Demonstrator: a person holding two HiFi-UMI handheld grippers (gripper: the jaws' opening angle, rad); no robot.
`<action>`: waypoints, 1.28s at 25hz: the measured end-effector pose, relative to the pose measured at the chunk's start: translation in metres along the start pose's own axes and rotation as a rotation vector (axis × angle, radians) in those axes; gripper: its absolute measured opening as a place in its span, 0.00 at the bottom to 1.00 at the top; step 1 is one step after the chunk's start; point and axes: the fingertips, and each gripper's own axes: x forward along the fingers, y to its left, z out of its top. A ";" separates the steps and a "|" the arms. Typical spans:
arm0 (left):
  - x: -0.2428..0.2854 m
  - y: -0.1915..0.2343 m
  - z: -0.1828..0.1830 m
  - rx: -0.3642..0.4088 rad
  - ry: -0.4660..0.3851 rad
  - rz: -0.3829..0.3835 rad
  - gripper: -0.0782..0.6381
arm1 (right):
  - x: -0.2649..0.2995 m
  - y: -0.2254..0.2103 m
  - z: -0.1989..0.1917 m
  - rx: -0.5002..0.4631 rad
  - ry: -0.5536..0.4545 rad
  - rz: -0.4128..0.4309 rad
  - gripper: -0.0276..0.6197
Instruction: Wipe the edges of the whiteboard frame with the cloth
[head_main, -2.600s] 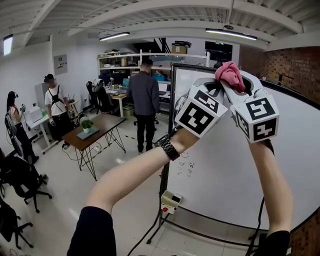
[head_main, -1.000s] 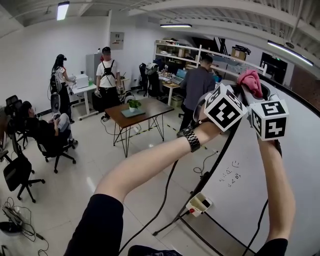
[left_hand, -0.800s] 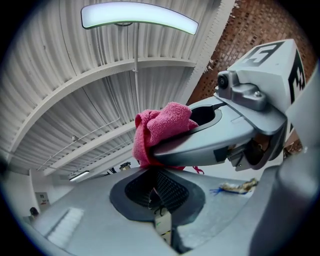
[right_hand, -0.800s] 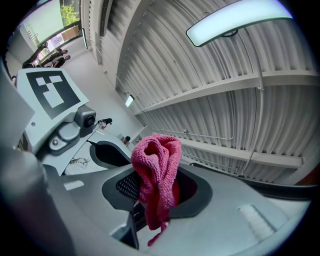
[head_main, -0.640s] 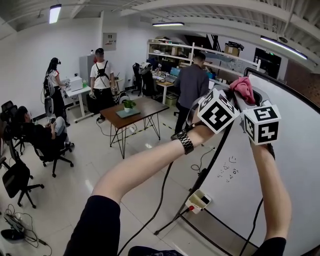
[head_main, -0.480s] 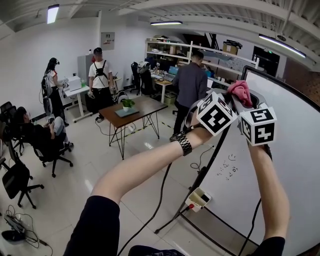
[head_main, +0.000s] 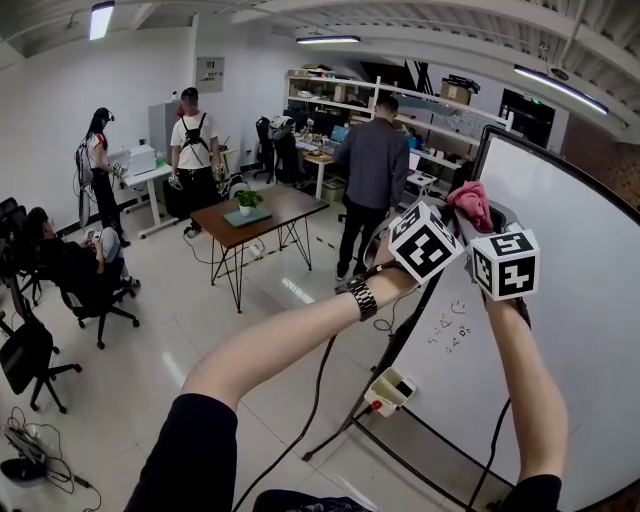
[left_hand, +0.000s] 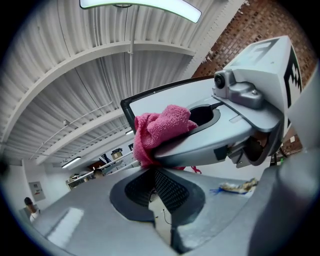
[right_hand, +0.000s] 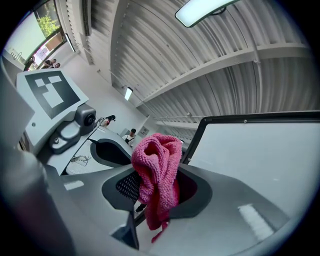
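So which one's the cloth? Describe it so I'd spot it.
Find the big whiteboard on the right, black-framed. By its upper left edge the right gripper pinches the cloth: crumpled, fuzzy, the only pink thing among grey and white.

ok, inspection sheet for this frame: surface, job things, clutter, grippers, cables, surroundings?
surface: whiteboard mostly clean, small doodles lower left
job's things: pink cloth beside black frame near its top-left corner; contact unclear
clutter: nothing seen
grippers: right gripper shut on cloth; left gripper tips together just under it
cables: black cable across floor; power strip low by the board
surroundings: four people, table, office chairs
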 end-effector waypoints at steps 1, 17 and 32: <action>0.001 -0.002 -0.003 -0.004 0.002 -0.002 0.10 | 0.000 0.000 -0.005 0.003 0.008 0.002 0.24; 0.007 -0.031 -0.066 -0.039 0.066 -0.038 0.10 | 0.009 0.030 -0.084 0.070 0.136 0.091 0.24; 0.024 -0.042 -0.119 -0.124 0.141 -0.072 0.10 | 0.020 0.044 -0.139 0.149 0.217 0.136 0.24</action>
